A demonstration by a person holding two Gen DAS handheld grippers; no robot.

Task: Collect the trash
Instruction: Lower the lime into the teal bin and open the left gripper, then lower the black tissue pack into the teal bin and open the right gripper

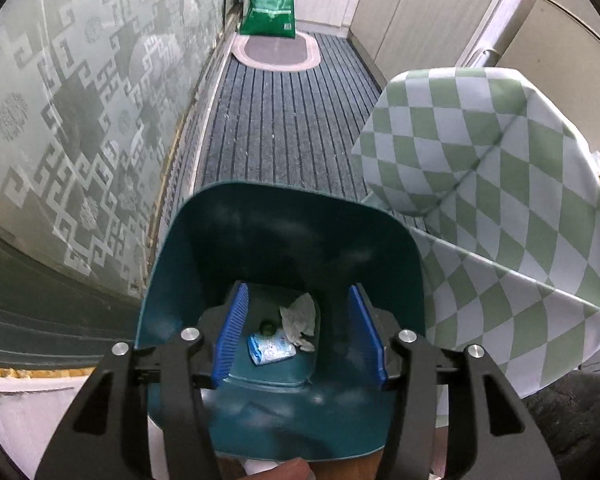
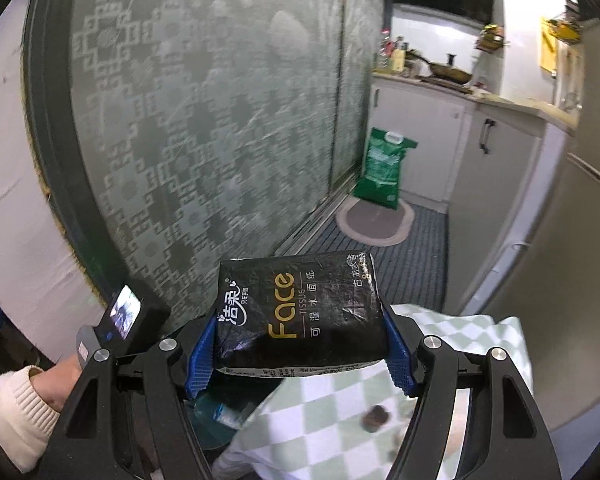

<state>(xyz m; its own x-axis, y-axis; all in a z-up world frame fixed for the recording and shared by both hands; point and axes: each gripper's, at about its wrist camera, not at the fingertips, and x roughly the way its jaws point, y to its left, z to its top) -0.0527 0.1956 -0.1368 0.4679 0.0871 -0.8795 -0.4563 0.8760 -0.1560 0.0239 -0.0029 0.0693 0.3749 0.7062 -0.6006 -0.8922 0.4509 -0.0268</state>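
My left tool [image 1: 302,334] hangs over the teal bin [image 1: 260,240] with its blue pads standing apart and nothing between them. Down on the bin's floor lie a small blue-and-white packet [image 1: 270,350], a crumpled white tissue [image 1: 300,314] and a small dark round bit [image 1: 267,327]; I can't read the packet's print. My right tool [image 2: 298,340] is clamped on a black tissue pack [image 2: 300,312], pads pressing both its sides. The pack reads "Face" in gold, "TISSUE" in small letters, with white Chinese characters beside it. Under that tool the green-and-white checked cloth [image 2: 320,420] covers the table, and a small brown lump [image 2: 376,416] sits on it. At the left edge a cream sleeve [image 2: 12,412] shows beside a small lit screen [image 2: 124,316]. Further off, a striped grey mat [image 1: 284,120] runs along a patterned frosted glass door [image 1: 80,100]. At its far end a green sack [image 1: 274,0] stands by an oval rug [image 1: 276,50]; its lettering is too small to read.
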